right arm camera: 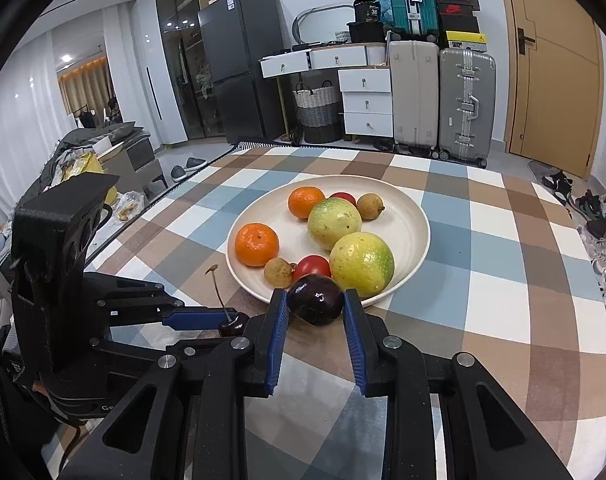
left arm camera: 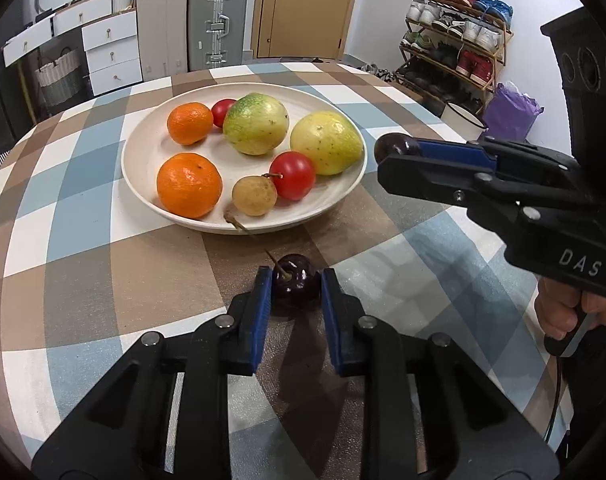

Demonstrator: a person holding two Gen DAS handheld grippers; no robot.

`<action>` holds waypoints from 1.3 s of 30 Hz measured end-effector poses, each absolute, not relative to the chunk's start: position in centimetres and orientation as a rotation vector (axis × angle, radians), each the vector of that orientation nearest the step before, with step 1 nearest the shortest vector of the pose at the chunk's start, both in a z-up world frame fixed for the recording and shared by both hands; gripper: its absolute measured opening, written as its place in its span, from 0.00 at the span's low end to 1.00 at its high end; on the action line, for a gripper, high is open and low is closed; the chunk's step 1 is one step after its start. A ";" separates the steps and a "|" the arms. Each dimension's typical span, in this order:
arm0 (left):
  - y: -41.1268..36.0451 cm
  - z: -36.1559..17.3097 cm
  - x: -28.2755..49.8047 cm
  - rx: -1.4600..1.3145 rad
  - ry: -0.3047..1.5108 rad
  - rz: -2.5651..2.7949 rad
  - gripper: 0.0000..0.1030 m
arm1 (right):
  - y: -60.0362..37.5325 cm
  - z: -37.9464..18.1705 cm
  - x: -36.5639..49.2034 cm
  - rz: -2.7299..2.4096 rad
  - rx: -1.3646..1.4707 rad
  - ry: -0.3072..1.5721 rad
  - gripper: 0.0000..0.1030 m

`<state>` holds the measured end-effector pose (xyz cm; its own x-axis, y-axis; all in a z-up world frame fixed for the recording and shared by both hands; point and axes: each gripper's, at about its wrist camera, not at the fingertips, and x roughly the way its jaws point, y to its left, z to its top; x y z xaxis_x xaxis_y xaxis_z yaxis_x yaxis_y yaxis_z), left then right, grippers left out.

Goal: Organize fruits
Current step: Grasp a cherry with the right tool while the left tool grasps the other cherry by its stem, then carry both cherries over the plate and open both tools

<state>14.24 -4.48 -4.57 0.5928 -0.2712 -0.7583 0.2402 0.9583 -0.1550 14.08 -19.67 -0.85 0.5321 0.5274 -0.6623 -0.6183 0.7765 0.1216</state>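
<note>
A dark cherry (left arm camera: 293, 282) with a long stem rests on the checked tablecloth (left arm camera: 83, 240), just in front of the cream plate (left arm camera: 147, 152). My left gripper (left arm camera: 297, 274) is shut on it, both blue pads against its sides. In the right wrist view that cherry (right arm camera: 233, 326) shows at the left gripper's (right arm camera: 231, 320) tip. My right gripper (right arm camera: 315, 296) is shut on a dark purple fruit (right arm camera: 317, 298), held above the plate's (right arm camera: 417, 236) near rim. The plate holds two oranges (left arm camera: 189, 185), two yellow-green fruits (left arm camera: 256, 124), red tomatoes (left arm camera: 292, 175) and a brown longan (left arm camera: 255, 195).
The right gripper (left arm camera: 387, 152) reaches in from the right beside the plate, a hand (left arm camera: 563, 312) on its handle. Beyond the table stand suitcases (right arm camera: 467, 108), white drawers (right arm camera: 367, 100), a shoe rack (left arm camera: 455, 36) and a door (right arm camera: 551, 68).
</note>
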 end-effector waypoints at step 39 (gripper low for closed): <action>-0.4 2.9 15.4 -0.143 0.617 -0.174 0.21 | -20.1 2.4 17.3 0.651 -0.088 0.694 0.27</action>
